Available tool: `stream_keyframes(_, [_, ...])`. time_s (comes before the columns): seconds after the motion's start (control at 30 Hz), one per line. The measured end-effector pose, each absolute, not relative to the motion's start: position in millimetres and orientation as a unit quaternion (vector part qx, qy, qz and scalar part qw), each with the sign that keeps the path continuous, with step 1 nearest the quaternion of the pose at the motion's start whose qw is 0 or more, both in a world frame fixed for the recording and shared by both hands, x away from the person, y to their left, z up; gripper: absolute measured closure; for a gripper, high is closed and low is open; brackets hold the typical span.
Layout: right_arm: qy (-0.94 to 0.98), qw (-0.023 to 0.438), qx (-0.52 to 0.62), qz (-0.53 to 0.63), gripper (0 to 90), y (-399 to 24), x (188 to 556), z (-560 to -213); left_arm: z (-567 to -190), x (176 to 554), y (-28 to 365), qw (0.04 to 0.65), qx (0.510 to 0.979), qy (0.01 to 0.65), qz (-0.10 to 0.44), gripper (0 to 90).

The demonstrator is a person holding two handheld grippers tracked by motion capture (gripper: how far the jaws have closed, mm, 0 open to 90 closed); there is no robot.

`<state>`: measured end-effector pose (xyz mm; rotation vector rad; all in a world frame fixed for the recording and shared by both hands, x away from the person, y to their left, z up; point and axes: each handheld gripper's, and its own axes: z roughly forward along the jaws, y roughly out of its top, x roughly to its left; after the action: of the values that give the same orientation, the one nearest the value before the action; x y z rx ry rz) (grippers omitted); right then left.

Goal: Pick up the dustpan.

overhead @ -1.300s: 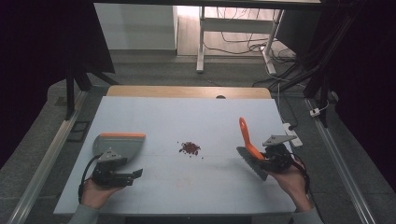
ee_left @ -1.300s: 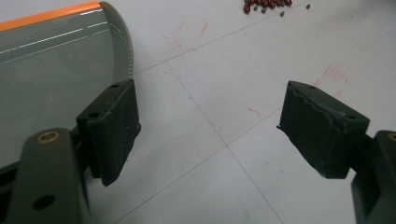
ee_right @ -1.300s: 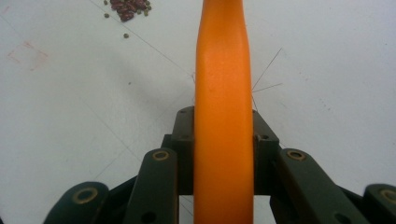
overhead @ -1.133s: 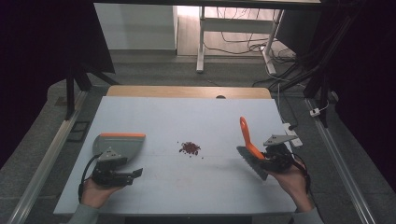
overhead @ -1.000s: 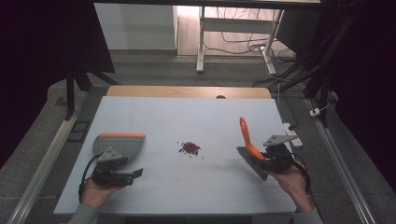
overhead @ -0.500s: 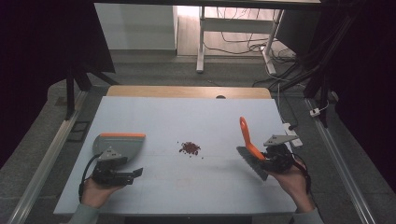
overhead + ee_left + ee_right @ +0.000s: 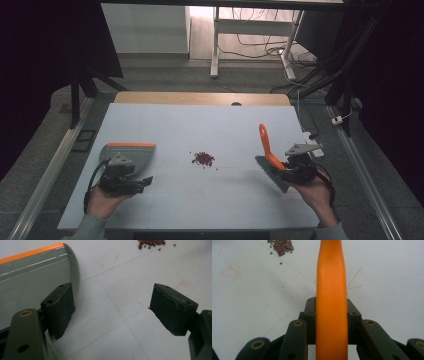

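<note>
**Brush gripped on the right, dustpan lying by open jaws on the left**

The right gripper (image 7: 292, 167) is clamping its two black jaws tight on the orange handle of a brush (image 7: 267, 147); in the right gripper view the handle (image 7: 331, 302) is running straight up between the jaws, with both pads pressing on its sides. In the high view the handle is pointing up and away toward the far side, while the dark bristles are hanging low at the near end, close to the table (image 7: 200, 130). The person's right hand (image 7: 315, 192) is holding this gripper at the near right of the table.

The left gripper (image 7: 115, 310) is standing with its jaws wide apart and nothing between them but bare table top. Its left jaw is sitting over the near edge of a grey dustpan (image 7: 32, 275), whose orange strip is running along the far side; whether the pad is touching the pan cannot be told. In the high view the dustpan (image 7: 127, 152) is lying flat at the near left, just beyond the left hand (image 7: 102, 200).

A small heap of dark red beans (image 7: 203, 159) is lying near the middle of the table, between the dustpan and the brush and well apart from both. A few loose beans are scattered just beside the heap.
</note>
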<state>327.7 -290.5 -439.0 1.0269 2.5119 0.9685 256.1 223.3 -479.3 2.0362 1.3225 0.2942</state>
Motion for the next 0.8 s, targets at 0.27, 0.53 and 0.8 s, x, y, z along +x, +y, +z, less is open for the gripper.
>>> stream_keyframes(0.27, [0.863, 0.134, 0.354, 0.334, 70.8, -292, 327, -438, -465, 258, 230, 0.324, 0.777, 0.527, 0.12, 19.8])
stream_keyframes(0.53, [0.863, 0.142, 0.351, 0.334, 70.8, -291, 325, -435, -466, 253, 251, 0.315, 0.767, 0.547, 0.115, 18.0])
stream_keyframes(0.8, [0.864, 0.142, 0.354, 0.329, 70.8, -291, 325, -437, -465, 244, 273, 0.313, 0.749, 0.574, 0.109, 16.4])
